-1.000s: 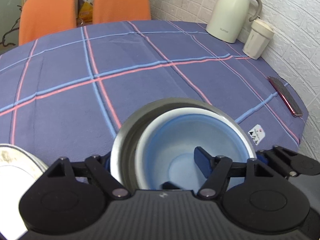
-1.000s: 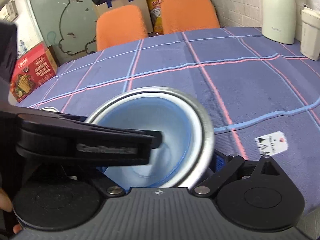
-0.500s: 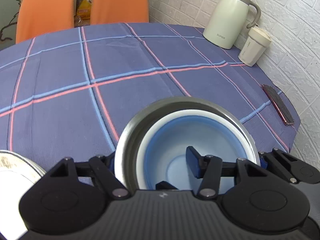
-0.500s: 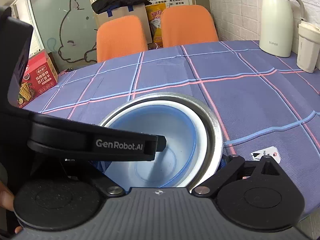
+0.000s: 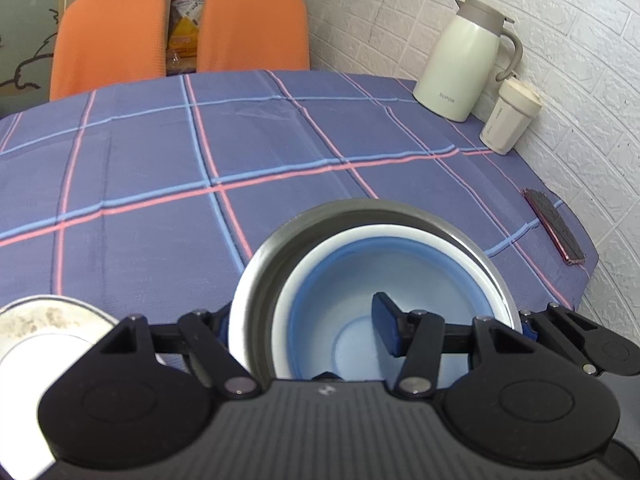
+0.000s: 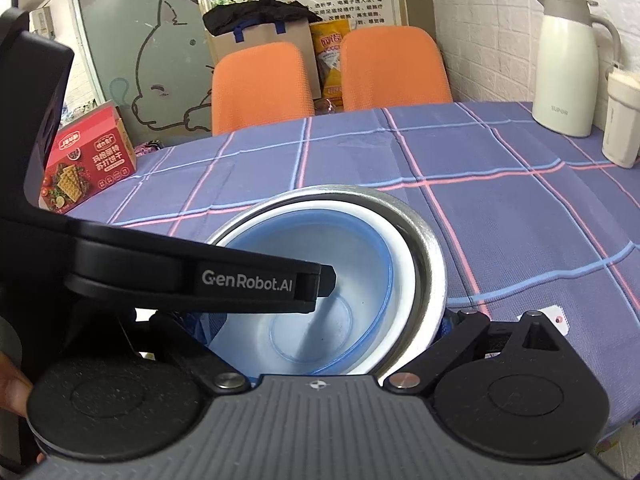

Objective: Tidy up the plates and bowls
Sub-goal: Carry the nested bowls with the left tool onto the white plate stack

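Holding nested stack: blue plastic bowl sitting inside steel bowl, above bench at 6 o'clock. Left gripper and right gripper jaws gripping opposite rims, sharing load.

Both claws were matte black: ribbed grey-black housings flanked by round pivot discs, angular linkage arms pinned with silver screws. The left claw carried dark blue finger pads. The right claw showed white "GenRobot.AI" lettering on the other tool's side.
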Demonstrator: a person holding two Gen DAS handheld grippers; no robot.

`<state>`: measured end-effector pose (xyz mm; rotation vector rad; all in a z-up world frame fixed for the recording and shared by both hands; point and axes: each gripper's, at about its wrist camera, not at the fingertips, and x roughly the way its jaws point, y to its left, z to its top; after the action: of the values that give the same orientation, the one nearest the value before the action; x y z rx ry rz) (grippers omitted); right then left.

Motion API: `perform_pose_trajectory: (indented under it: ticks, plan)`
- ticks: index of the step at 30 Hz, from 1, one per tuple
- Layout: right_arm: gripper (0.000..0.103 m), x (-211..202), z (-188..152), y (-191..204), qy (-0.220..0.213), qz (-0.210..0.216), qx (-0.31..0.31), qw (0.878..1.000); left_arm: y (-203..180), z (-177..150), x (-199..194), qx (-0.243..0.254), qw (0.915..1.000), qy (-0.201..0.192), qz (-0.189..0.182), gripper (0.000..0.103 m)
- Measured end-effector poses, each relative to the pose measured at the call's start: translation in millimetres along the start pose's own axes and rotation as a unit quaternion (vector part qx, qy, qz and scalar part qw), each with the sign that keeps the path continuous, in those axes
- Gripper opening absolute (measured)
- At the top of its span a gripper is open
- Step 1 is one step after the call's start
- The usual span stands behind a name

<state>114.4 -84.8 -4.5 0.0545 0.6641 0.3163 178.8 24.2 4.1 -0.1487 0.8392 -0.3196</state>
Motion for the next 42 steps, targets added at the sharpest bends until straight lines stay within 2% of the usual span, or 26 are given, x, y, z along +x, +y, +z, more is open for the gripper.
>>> perform_pose_trajectory:
  ticks: [5, 9, 15, 18, 25, 32, 35, 42]
  plan:
    - [0.085, -9, 4, 24, -0.017, 0.015, -0.022, 0.999, 14, -4, -33, -0.007, 0.9995, -0.027, 0.013, 0.056]
    - [0.085, -8, 6, 52, -0.024, 0.047, -0.044, 0.998, 36, -10, -62, -0.013, 0.9981, -0.044, 0.040, 0.058]
    - [0.085, 11, 1, 94, -0.002, 0.116, -0.063, 0.991, 81, -29, -95, -0.039, 0.9928, -0.046, 0.104, 0.059]
    - [0.085, 18, -3, 111, 0.014, 0.134, -0.074, 0.988, 100, -39, -99, -0.060, 0.9907, -0.037, 0.117, 0.059]
    - [0.085, 29, -14, 128, 0.044, 0.144, -0.089, 0.985, 130, -60, -97, -0.097, 0.9880, -0.025, 0.118, 0.060]
    - [0.085, 36, -18, 129, 0.065, 0.148, -0.075, 0.984, 138, -64, -94, -0.100, 0.9892, -0.030, 0.103, 0.065]
    - [0.084, 37, -19, 130, 0.069, 0.147, -0.072, 0.984, 138, -65, -93, -0.103, 0.9895, -0.032, 0.096, 0.070]
    - [0.084, 34, -17, 128, 0.053, 0.125, -0.074, 0.988, 139, -60, -107, -0.106, 0.9870, -0.065, 0.103, 0.070]
